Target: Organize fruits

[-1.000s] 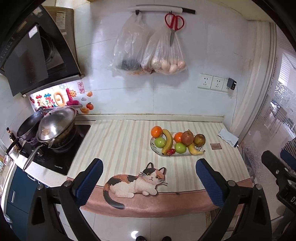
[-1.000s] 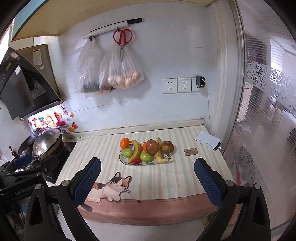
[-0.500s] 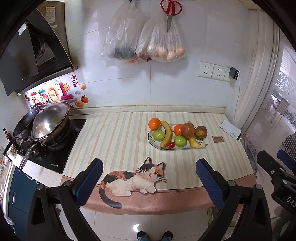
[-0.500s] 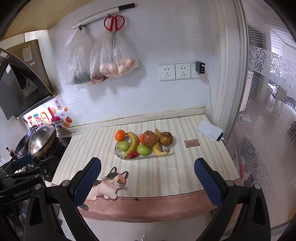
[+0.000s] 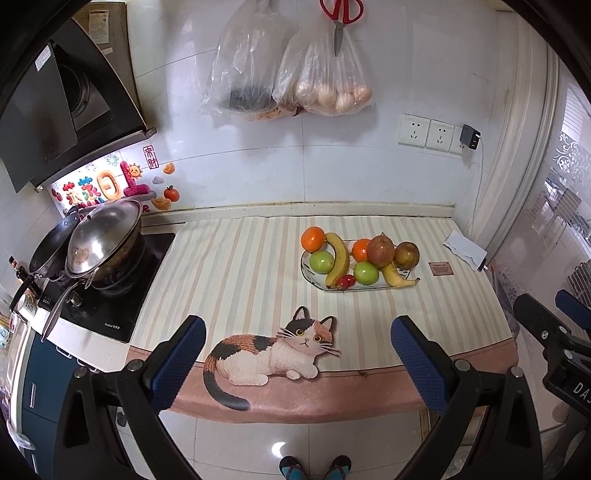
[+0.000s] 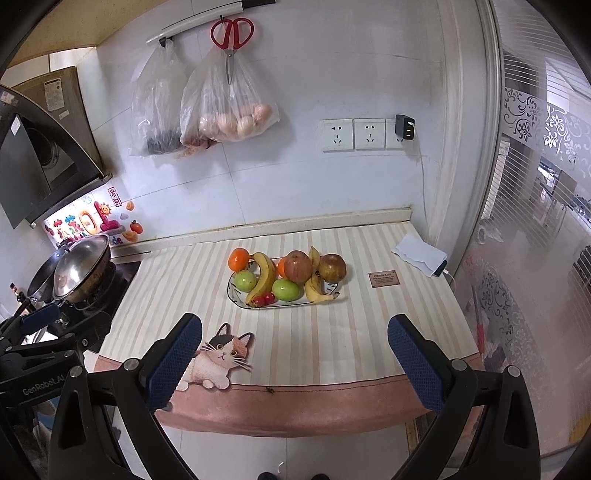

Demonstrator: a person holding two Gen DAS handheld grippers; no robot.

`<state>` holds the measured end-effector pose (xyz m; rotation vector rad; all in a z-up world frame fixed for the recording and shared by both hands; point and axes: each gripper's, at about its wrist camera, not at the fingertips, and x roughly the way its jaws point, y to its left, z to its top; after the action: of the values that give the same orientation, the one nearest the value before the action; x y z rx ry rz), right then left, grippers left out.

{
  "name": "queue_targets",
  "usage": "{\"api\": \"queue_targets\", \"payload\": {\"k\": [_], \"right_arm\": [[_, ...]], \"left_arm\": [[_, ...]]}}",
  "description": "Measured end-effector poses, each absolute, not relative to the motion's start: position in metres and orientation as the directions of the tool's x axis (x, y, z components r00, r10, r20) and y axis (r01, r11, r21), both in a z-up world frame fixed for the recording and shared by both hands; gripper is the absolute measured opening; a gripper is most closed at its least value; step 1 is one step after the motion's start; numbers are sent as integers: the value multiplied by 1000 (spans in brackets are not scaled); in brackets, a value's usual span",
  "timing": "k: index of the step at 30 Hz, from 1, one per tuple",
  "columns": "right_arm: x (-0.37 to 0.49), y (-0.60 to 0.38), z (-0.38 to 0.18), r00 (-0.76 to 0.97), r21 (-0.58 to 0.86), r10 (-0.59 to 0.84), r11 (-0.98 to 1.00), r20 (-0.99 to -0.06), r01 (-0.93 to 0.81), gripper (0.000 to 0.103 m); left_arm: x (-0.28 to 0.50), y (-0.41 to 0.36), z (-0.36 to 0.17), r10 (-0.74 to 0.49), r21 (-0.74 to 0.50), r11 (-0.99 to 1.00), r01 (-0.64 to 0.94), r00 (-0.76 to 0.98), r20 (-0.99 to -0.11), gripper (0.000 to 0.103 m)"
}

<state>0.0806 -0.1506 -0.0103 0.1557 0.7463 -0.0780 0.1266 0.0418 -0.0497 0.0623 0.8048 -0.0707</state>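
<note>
A clear oval fruit plate (image 5: 314,279) (image 6: 233,295) stands on the striped counter cloth. It holds two oranges (image 5: 312,238), two green apples (image 5: 320,261), two bananas (image 5: 339,260), a red-brown apple (image 5: 380,250), a brown round fruit (image 5: 406,254) and a small red fruit (image 5: 345,281). My left gripper (image 5: 298,356) is open and empty, in front of the counter edge over the cat picture. My right gripper (image 6: 294,354) is open and empty, also short of the plate. Each gripper shows at the edge of the other's view.
A wok with steel lid (image 5: 103,240) sits on the black hob at left. Plastic bags (image 5: 325,85) and red scissors (image 5: 342,14) hang on the wall. A small brown card (image 5: 440,268) and white paper (image 5: 464,250) lie right of the plate. The floor is below.
Both grippers have drifted nearer the counter and tilted down a little; the plate looks larger and the wall rail has left the left view. Both jaws stay open.
</note>
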Motion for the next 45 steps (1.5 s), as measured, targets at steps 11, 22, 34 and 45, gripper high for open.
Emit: {"api": "queue_targets", "payload": {"k": [11,22,34,45], "right_arm": [[80,-152,-13,733,113,-12,986,-680,121,103],[77,-155,-11,733,109,-9,988,-680,113,103],[74,-159,-7,737,104,-12,988,-675,112,103],[73,-160,-4,739,105,-11,988,-674,110,103]], "left_arm": [[124,41,-49,-53,24,994,102,688,-723,103],[123,39,-44,-62,20,994,109,696,-716,103],[120,31,-44,-70,25,992,126,690,-720,103],[120,29,-43,-72,22,992,127,690,-720,103]]}}
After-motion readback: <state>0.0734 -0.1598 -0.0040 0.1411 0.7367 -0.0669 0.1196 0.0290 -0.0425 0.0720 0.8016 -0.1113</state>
